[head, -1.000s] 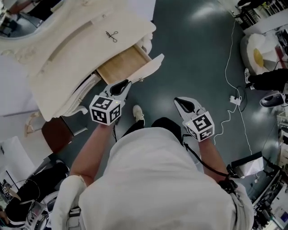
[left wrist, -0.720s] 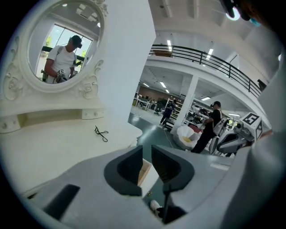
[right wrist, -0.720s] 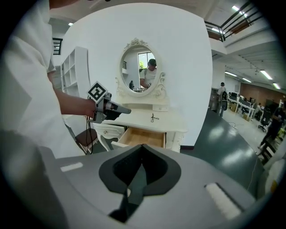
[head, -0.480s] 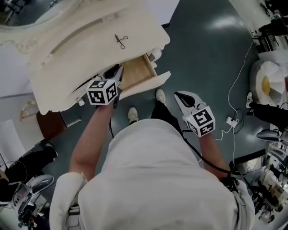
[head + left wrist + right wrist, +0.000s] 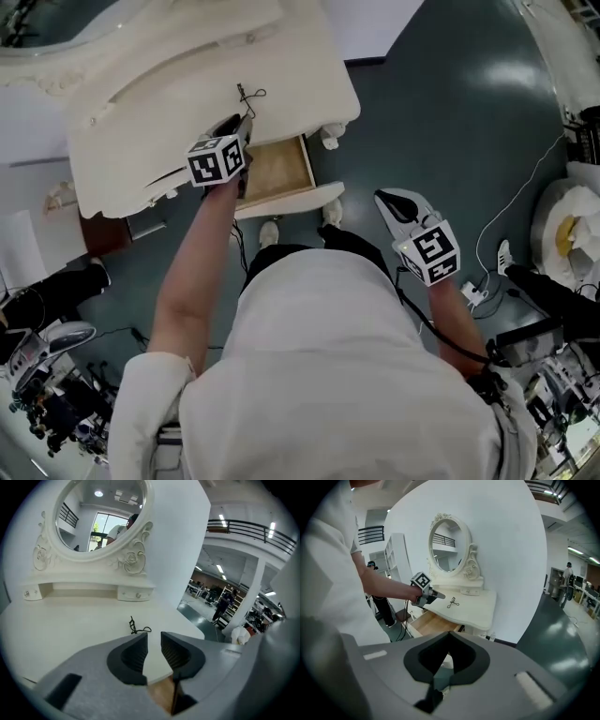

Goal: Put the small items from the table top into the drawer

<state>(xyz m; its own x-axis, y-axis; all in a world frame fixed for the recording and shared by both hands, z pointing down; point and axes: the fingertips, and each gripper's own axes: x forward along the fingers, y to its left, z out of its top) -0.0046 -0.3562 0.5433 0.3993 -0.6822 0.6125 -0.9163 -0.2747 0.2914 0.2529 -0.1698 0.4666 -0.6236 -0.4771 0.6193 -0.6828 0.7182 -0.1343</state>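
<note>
A small black wire item lies on the white dressing table; it also shows as the same black item in both gripper views. My left gripper hovers over the table's front edge, a short way before the item, open by a narrow gap with nothing between the fingers. Below it the wooden drawer stands pulled out and looks empty. My right gripper hangs over the floor to the right of the drawer, shut and empty.
An oval mirror with carved trim and two little drawers stands at the table's back. A brown stool sits left of the table. A white cable trails over the green floor on the right.
My left gripper has risen from the drawer front to the table's edge, towards the black item. The right gripper has stayed low over the floor. The head view has shifted.
</note>
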